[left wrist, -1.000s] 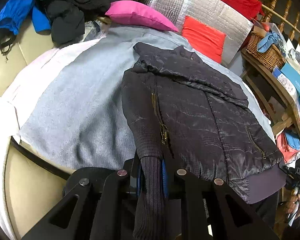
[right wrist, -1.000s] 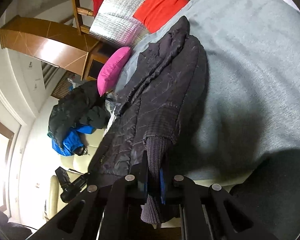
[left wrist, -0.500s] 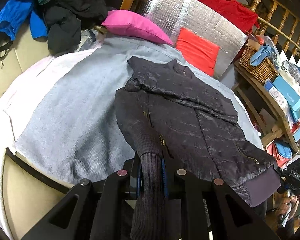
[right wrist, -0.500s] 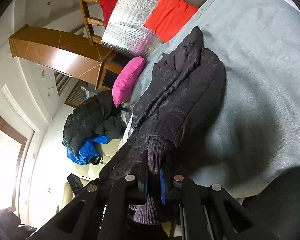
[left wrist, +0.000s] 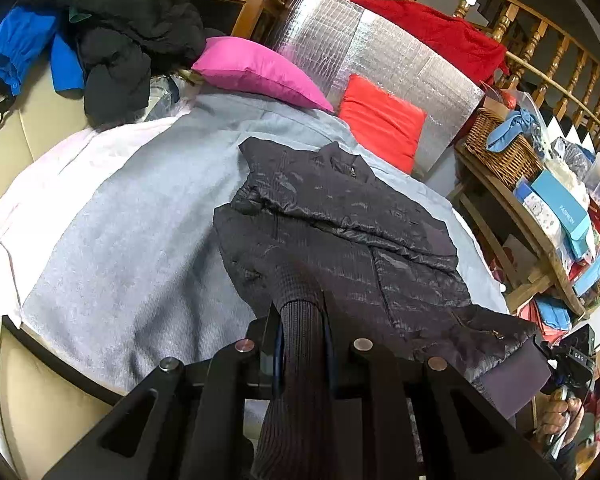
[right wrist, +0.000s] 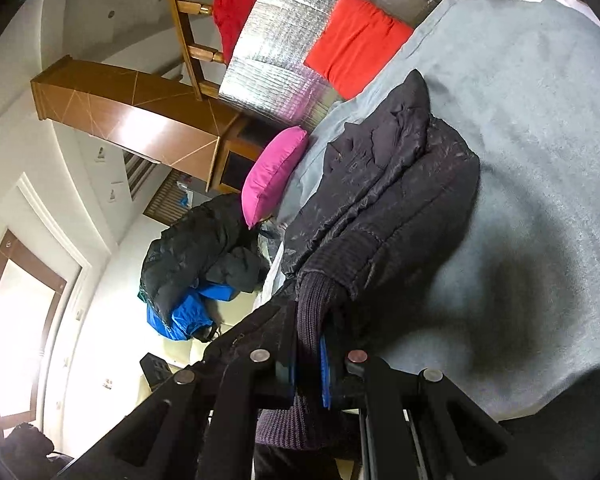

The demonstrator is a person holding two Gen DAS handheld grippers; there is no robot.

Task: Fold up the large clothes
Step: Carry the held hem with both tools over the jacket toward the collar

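Left wrist view shows the left gripper [left wrist: 302, 340] clamped on the ribbed hem [left wrist: 300, 360] of a dark quilted jacket [left wrist: 340, 232], which lies spread on the grey blanket [left wrist: 140, 220], collar toward the red cushion [left wrist: 380, 124]. From the right wrist view, the right gripper [right wrist: 309, 368] is likewise pinched tight on the jacket's ribbed knit edge [right wrist: 310, 320]. A pink pillow [left wrist: 256, 72] sits beside the red cushion, with a heap of dark and blue coats [left wrist: 100, 28] farther off past it.

Bright window w/ dark wood frame [right wrist: 18, 300] at 9 o'clock, white walls, turned-wood railing [left wrist: 540, 36] at 1, cluttered wooden shelf unit [left wrist: 536, 236] w/ woven wicker basket [left wrist: 500, 148] at 3.
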